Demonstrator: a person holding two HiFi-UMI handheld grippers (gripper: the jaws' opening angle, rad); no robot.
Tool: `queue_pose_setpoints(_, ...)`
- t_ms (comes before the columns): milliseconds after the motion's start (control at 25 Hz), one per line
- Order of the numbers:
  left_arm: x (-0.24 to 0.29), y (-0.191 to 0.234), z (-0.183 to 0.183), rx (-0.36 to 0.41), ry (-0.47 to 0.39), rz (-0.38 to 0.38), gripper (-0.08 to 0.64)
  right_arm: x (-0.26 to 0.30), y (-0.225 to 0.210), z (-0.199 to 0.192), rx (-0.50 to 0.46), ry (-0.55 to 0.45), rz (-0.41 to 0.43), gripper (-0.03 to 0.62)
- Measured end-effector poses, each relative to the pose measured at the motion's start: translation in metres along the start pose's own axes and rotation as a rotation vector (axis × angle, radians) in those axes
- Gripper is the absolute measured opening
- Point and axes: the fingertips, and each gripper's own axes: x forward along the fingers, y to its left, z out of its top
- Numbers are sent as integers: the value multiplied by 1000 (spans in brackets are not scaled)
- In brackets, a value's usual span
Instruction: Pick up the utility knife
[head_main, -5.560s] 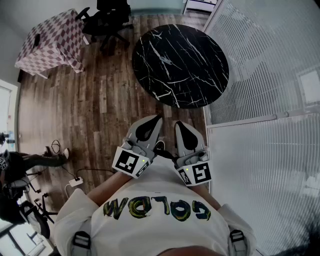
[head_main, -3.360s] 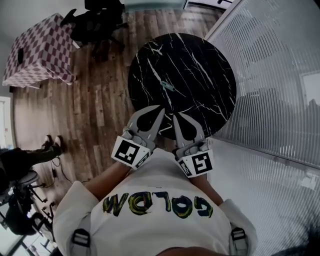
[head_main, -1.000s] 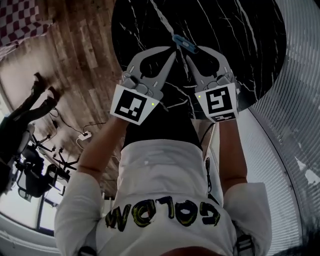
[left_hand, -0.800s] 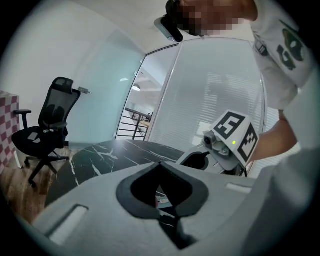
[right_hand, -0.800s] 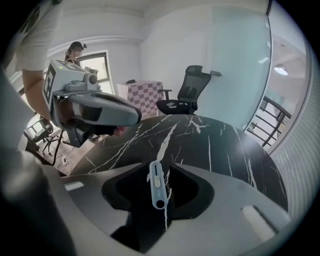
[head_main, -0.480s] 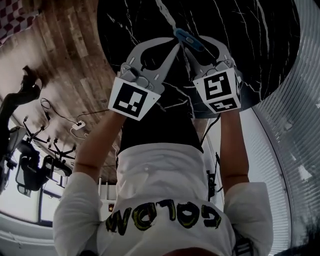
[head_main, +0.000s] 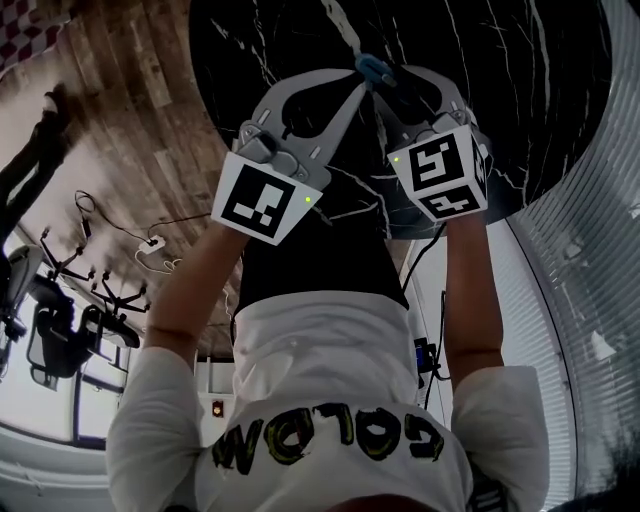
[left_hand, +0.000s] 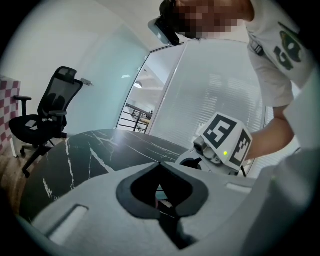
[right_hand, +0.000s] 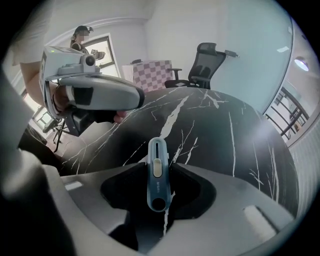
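Your right gripper (right_hand: 160, 167) is clamped on the blue utility knife (right_hand: 158, 175), which stands between its jaws over the black marble table (right_hand: 235, 135). Your left gripper (left_hand: 160, 165) has its jaws pressed together, tips just beside the knife; whether they touch it is unclear

A white short-sleeved T-shirt (head_main: 330, 350) bears yellow-green, dark-outlined lettering (head_main: 330, 440), above dark trousers (head_main: 320, 262). The pale grey left gripper (head_main: 354, 87) and right gripper (head_main: 386, 88) each carry a black-and-white marker cube with a green light.
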Motion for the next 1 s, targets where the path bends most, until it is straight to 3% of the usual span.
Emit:
queue_pose_setpoints(520, -8, 1, 0, 21, 2, 17, 5, 2, 3, 3, -48, 63, 0, 130)
queue_pose_setpoints(800, -18, -8, 14, 41, -5, 37, 5, -4, 6, -1, -10, 40, -12, 130)
queue_pose_setpoints(1000, -24, -13, 30, 37, -38, 58, 4, -27, 9, 5, 26, -29, -32, 130)
